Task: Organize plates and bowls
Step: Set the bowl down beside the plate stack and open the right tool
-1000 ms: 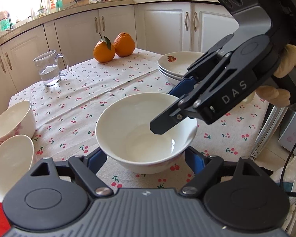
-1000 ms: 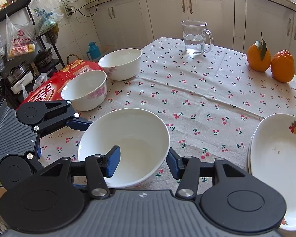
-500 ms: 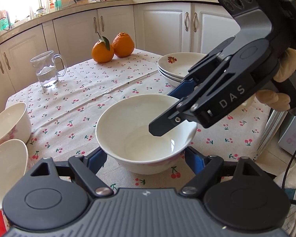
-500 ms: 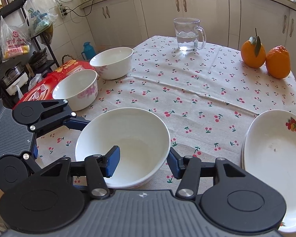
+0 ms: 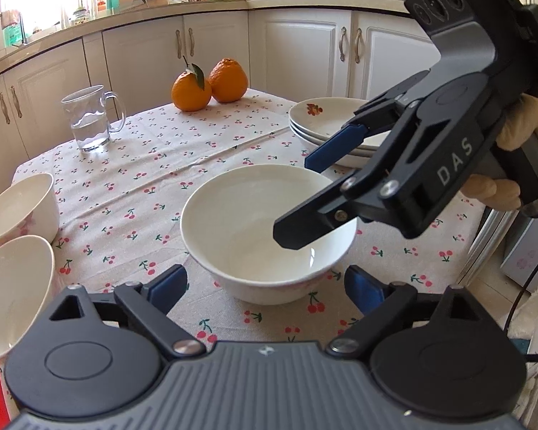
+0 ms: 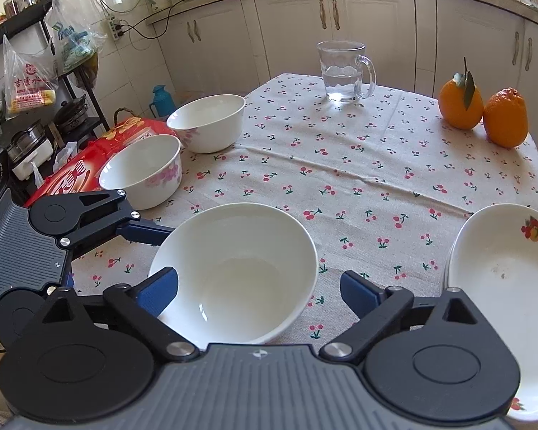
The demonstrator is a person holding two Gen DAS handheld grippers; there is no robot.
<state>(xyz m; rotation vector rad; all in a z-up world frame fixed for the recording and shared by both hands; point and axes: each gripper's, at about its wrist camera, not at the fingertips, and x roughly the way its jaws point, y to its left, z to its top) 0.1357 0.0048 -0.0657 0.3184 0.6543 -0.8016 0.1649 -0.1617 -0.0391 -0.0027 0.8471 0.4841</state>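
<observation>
1. Our left gripper [image 5: 265, 283] has just been opening; its fingers [image 5: 168, 281] flank the white bowl [image 5: 269, 229] without touching it.
2. Our right gripper [image 6: 258, 286] has just sprung wide open; the bowl's near rim sits between its fingers [image 6: 358, 288], no pad contact.
3. The bowl sits on the worktop [image 5: 154, 165], near edge, centre.
4. Stacked plates [image 5: 326, 125] to its right, two more bowls [image 6: 183, 147] on the left.
</observation>
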